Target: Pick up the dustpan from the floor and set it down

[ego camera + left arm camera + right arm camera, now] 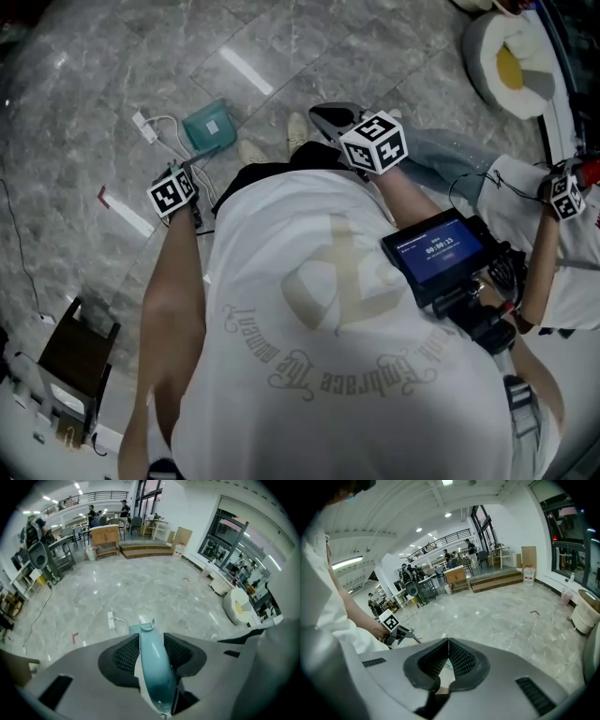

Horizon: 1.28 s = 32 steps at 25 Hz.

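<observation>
The teal dustpan (208,127) rests on the grey marble floor ahead of my feet. Its teal handle (152,663) runs up between the jaws of my left gripper (151,639), which points steeply down. The ribbed pads (123,656) stand on either side of the handle and do not press on it, so the jaws are open. In the head view the left gripper (192,208) hangs just near of the pan. My right gripper (333,117) is held out in front of my chest, and its pads (459,658) meet at the tips with nothing between them.
A white power strip (145,127) with its cable lies next to the dustpan. A round white seat with a yellow cushion (511,61) stands at the far right. Another person's arm (539,253) is at the right. A dark box (75,352) sits at lower left.
</observation>
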Each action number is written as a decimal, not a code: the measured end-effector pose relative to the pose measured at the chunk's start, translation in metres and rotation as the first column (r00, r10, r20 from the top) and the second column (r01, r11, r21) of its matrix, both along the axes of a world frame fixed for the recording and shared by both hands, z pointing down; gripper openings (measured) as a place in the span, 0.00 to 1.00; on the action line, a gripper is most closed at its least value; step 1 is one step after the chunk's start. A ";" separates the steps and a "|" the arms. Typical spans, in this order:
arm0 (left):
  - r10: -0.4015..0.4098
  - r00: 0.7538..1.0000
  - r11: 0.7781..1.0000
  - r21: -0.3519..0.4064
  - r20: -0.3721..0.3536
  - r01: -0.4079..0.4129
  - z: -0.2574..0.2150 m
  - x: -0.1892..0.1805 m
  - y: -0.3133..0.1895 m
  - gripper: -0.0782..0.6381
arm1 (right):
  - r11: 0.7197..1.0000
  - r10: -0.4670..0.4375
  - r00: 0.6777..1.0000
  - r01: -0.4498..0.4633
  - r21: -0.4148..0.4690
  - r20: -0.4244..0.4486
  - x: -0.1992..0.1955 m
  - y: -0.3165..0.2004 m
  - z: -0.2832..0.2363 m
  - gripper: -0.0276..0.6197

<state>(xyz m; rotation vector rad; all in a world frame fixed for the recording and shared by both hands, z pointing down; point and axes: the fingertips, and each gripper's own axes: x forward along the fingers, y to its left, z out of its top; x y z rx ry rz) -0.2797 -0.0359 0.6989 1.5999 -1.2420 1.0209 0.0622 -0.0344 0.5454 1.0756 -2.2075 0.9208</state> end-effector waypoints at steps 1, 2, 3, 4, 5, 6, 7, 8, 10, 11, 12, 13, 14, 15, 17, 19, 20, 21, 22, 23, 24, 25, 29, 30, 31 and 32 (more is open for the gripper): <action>0.024 1.000 1.000 0.015 0.004 -0.024 -0.006 0.001 0.001 0.35 | 1.000 -0.013 1.000 0.013 0.006 0.005 -0.004 -0.003 -0.001 0.07; 0.041 0.999 0.999 0.033 0.005 -0.041 -0.013 0.002 0.002 0.35 | 1.000 -0.027 1.000 0.027 0.014 0.011 -0.008 -0.005 -0.003 0.07; 0.049 0.999 0.997 0.054 0.002 -0.049 -0.020 0.004 0.002 0.35 | 0.999 -0.041 0.999 0.041 0.022 0.016 -0.012 -0.008 -0.004 0.07; 0.052 0.999 0.996 0.075 -0.004 -0.051 -0.027 0.005 0.003 0.35 | 0.998 -0.054 0.998 0.054 0.031 0.020 -0.016 -0.011 -0.006 0.07; 0.053 0.999 0.994 0.096 -0.010 -0.052 -0.033 0.006 0.004 0.35 | 0.997 -0.067 0.997 0.066 0.038 0.023 -0.019 -0.013 -0.007 0.07; 0.054 0.998 0.992 0.116 -0.014 -0.052 -0.039 0.006 0.006 0.35 | 0.996 -0.079 0.997 0.077 0.046 0.025 -0.021 -0.015 -0.009 0.07; 0.055 0.998 0.989 0.135 -0.017 -0.052 -0.044 0.006 0.007 0.35 | 0.995 -0.090 0.996 0.088 0.053 0.027 -0.024 -0.017 -0.010 0.07; 0.053 0.998 0.987 0.154 -0.019 -0.050 -0.050 0.005 0.009 0.35 | 0.993 -0.101 0.994 0.099 0.061 0.028 -0.027 -0.019 -0.011 0.07; 0.036 0.999 0.980 0.197 -0.025 -0.031 -0.063 0.001 0.010 0.35 | 0.989 -0.126 0.992 0.123 0.077 0.031 -0.034 -0.023 -0.015 0.07; 0.025 0.999 0.975 0.221 -0.030 -0.018 -0.071 -0.001 0.010 0.35 | 0.987 -0.139 0.990 0.136 0.085 0.033 -0.037 -0.025 -0.017 0.07; 0.014 0.999 0.970 0.245 -0.035 -0.005 -0.079 -0.003 0.009 0.35 | 0.984 -0.153 0.988 0.149 0.094 0.035 -0.040 -0.026 -0.018 0.07; 0.003 0.999 0.964 0.267 -0.039 0.008 -0.086 -0.005 0.009 0.35 | 0.981 -0.166 0.985 0.162 0.103 0.036 -0.043 -0.027 -0.019 0.07; -0.008 0.999 0.958 0.287 -0.041 0.019 -0.093 -0.006 0.008 0.35 | 0.978 -0.180 0.983 0.175 0.112 0.038 -0.045 -0.028 -0.021 0.07; -0.018 0.999 0.951 0.306 -0.043 0.031 -0.100 -0.008 0.007 0.35 | 0.975 -0.193 0.980 0.187 0.122 0.039 -0.048 -0.029 -0.023 0.07; -0.038 0.998 0.937 0.346 -0.054 0.054 -0.116 -0.009 0.005 0.35 | 0.967 -0.217 0.975 0.209 0.145 0.041 -0.053 -0.033 -0.029 0.07; -0.039 0.996 0.918 0.390 -0.078 0.067 -0.133 -0.006 0.003 0.35 | 0.958 -0.239 0.970 0.228 0.174 0.044 -0.059 -0.037 -0.038 0.07; -0.027 0.995 0.909 0.413 -0.092 0.063 -0.142 -0.003 0.002 0.34 | 0.953 -0.249 0.967 0.236 0.191 0.046 -0.062 -0.038 -0.042 0.07; -0.009 0.995 0.899 0.435 -0.104 0.053 -0.151 0.001 0.001 0.33 | 0.947 -0.260 0.964 0.244 0.208 0.048 -0.066 -0.039 -0.047 0.07; 0.013 0.994 0.889 0.457 -0.112 0.040 -0.159 0.006 0.001 0.30 | 0.941 -0.271 0.961 0.253 0.225 0.052 -0.071 -0.040 -0.051 0.07; 0.032 0.993 0.879 0.476 -0.116 0.028 -0.166 0.010 0.001 0.26 | 0.934 -0.284 0.957 0.263 0.241 0.056 -0.075 -0.040 -0.055 0.07; 0.046 0.992 0.869 0.494 -0.121 0.020 -0.173 0.014 0.000 0.23 | 0.927 -0.297 0.953 0.273 0.256 0.059 -0.079 -0.039 -0.059 0.07; 0.055 0.990 0.859 0.511 -0.128 0.018 -0.180 0.017 0.000 0.19 | 0.920 -0.310 0.949 0.283 0.271 0.064 -0.083 -0.039 -0.064 0.07; 0.078 0.983 0.824 0.566 -0.166 0.030 -0.204 0.031 0.001 0.13 | 0.900 -0.348 0.933 0.306 0.310 0.092 -0.094 -0.035 -0.079 0.07; 0.081 0.981 0.816 0.577 -0.176 0.036 -0.210 0.034 0.003 0.13 | 0.897 -0.354 0.930 0.307 0.318 0.100 -0.096 -0.034 -0.081 0.07; 0.083 0.979 0.809 0.587 -0.185 0.042 -0.215 0.036 0.004 0.13 | 0.894 -0.359 0.927 0.309 0.325 0.107 -0.097 -0.033 -0.084 0.07; 0.085 0.978 0.801 0.596 -0.193 0.048 -0.219 0.038 0.006 0.13 | 0.891 -0.363 0.925 0.309 0.333 0.113 -0.098 -0.032 -0.086 0.07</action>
